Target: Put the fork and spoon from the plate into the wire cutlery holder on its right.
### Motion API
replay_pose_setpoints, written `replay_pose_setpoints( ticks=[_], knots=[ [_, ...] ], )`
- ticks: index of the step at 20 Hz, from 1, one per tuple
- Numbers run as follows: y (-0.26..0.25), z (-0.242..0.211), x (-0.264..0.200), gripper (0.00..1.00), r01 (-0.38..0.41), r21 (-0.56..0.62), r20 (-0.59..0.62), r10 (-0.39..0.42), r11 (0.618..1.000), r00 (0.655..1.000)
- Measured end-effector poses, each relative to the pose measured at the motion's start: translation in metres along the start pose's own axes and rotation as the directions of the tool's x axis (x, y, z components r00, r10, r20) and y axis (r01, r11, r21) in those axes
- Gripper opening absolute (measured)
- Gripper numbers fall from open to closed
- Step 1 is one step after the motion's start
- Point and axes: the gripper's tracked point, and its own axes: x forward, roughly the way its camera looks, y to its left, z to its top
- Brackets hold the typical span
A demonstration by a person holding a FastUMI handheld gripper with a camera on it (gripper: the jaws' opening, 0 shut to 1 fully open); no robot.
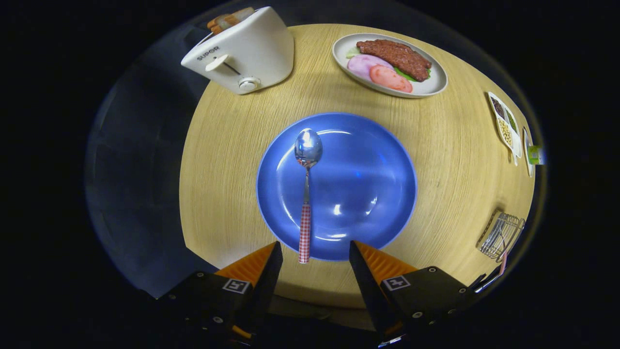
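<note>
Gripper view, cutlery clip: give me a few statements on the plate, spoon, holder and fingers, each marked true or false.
1. A spoon lies on the blue plate, its checked handle toward the fingers. True.
2. The gripper is shut on the spoon's handle. False: its fingers stand open, and the handle's end lies between the tips, touching neither.
3. A fork lies beside the spoon on the plate. False: the spoon is the plate's one piece of cutlery.
4. The wire cutlery holder stands to the right of the plate, near the table's edge. True.
5. The toaster beyond the plate has bread in its slot. True.
6. The white dish beyond the plate holds nothing. False: it carries meat and sliced food.
</note>
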Motion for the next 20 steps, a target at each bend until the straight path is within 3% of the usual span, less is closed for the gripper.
replay_pose_setpoints(
  ticks=[4, 15, 20],
  knots=[
    [-0.004, 0.0, 0.02, 0.75, 0.064, -0.018, -0.011, -0.064, 0.998, 0.998],
    [-0.002, -0.008, 0.041, 0.13, 0.123, -0.05, -0.017, -0.124, 0.991, 0.992],
    [-0.011, -0.009, 0.027, 0.09, 0.068, -0.05, -0.001, -0.068, 0.996, 0.998]
  ],
)
